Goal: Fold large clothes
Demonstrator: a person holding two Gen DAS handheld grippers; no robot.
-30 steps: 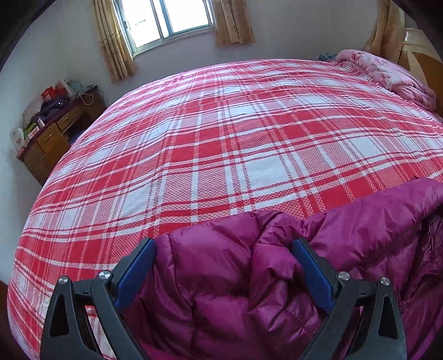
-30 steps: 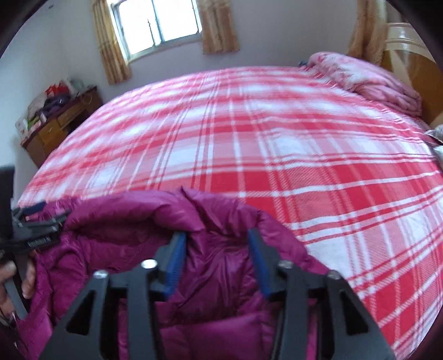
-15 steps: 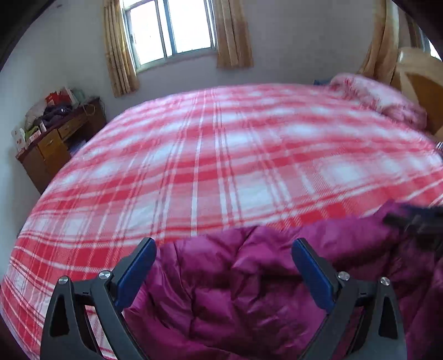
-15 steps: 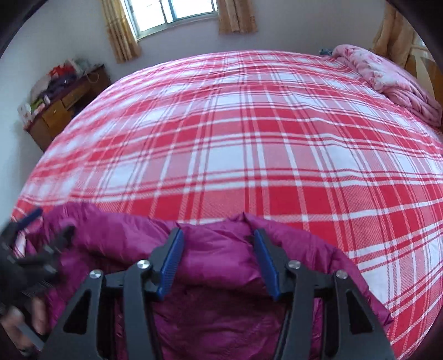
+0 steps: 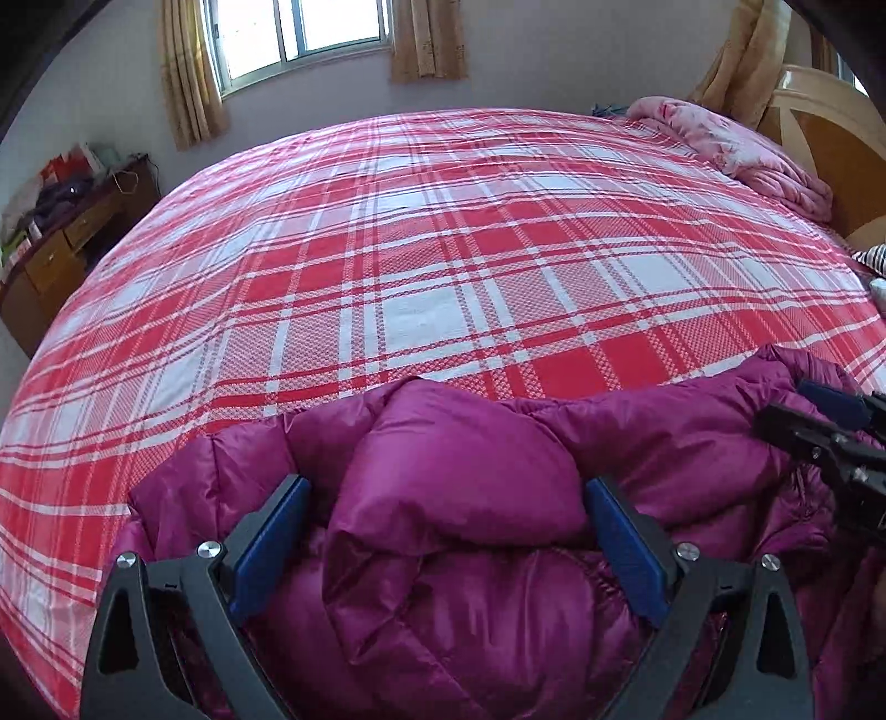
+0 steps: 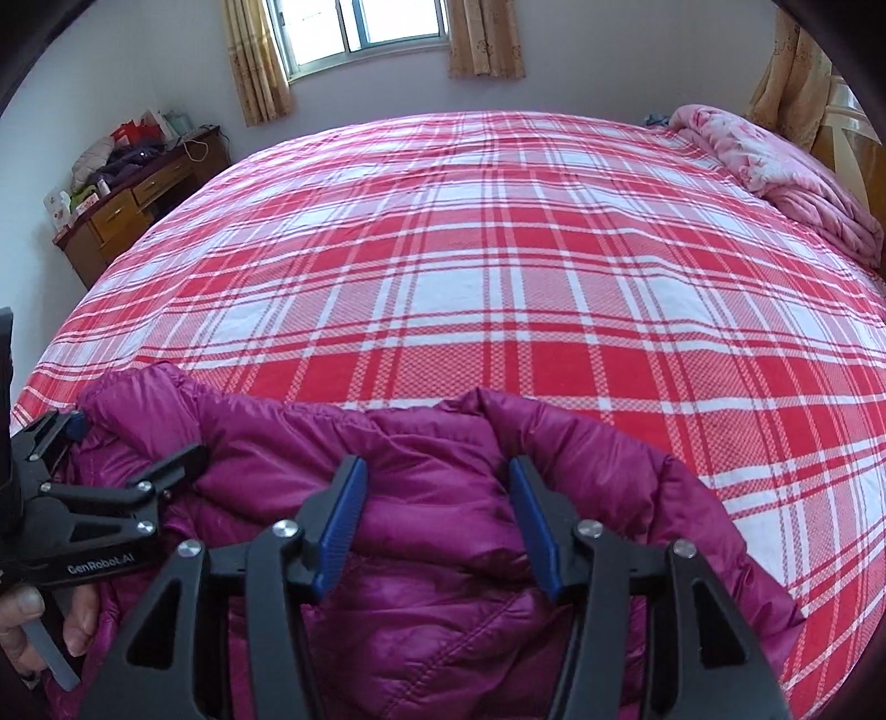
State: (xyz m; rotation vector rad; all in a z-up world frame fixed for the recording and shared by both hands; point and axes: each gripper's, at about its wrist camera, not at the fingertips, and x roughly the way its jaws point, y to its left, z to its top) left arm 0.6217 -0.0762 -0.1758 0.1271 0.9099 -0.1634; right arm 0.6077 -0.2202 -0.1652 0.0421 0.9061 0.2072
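Magenta and puffy, the down jacket (image 5: 459, 498) lay bunched along the near edge of the bed (image 5: 443, 266), its long axis running side to side in front of me, from my left tongs (image 5: 443, 548) across to my right tongs (image 6: 432, 526). Both sat right on it, one toward each end, so neither hand was the nearer; the garment was directly under and ahead of both.

My left tongs stood wide, with a thick fold of the quilted fabric bulging up between the blue pads (image 5: 266, 548). The fabric touched both, but I could not tell whether they were squeezing it or merely straddling it. My right tongs stood about half open, and the roll of jacket between them filled the gap and looked pinched, so I judged that side to have a hold.

Beyond the jacket the red and white plaid sheet stretched away bare toward the window (image 6: 365, 27), with a pink quilt (image 6: 775, 166) heaped at the far right by the headboard. I judged the coming move to be away from me, carrying the jacket's edge onto that open plaid to spread it flat.
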